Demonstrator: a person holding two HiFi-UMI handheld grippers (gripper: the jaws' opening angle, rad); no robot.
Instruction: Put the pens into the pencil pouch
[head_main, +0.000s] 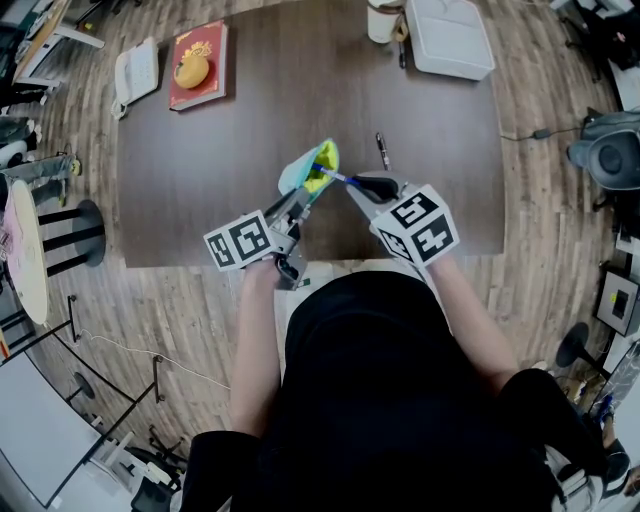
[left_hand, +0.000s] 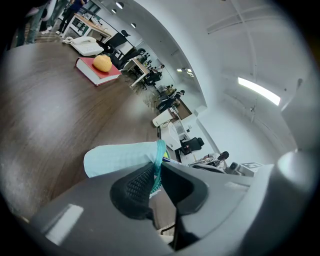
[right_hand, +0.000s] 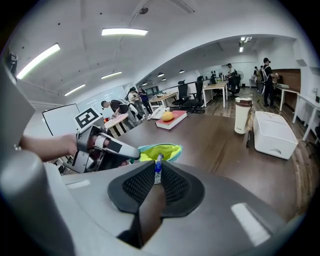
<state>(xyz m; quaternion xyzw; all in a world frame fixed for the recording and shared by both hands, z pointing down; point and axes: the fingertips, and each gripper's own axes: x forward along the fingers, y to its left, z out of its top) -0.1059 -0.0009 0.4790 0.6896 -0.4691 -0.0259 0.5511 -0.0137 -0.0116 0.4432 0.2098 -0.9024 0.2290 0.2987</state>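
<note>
Dark wood bench (head_main: 190, 190) in an open office, plank floor (head_main: 560, 200) all round, and the action's at the near edge.

Far left sits a white phone (head_main: 135, 72), then a red book (head_main: 200, 85) with a round yellow-orange thing (head_main: 191, 70) on top. A black pen (head_main: 382, 150) lies loose on the bench, with a cup (head_main: 383, 20) and a white box (head_main: 447, 38) at the far right. The left hand-held gripper (left_hand: 156, 175) is pinched tight on the zip rim of the teal pencil pouch (head_main: 300, 168), yellow mouth gaping, over the bench's near half. The right hand-held gripper (right_hand: 157, 174) is clamped on a blue pen (right_hand: 158, 167), tip right at that mouth.
</note>
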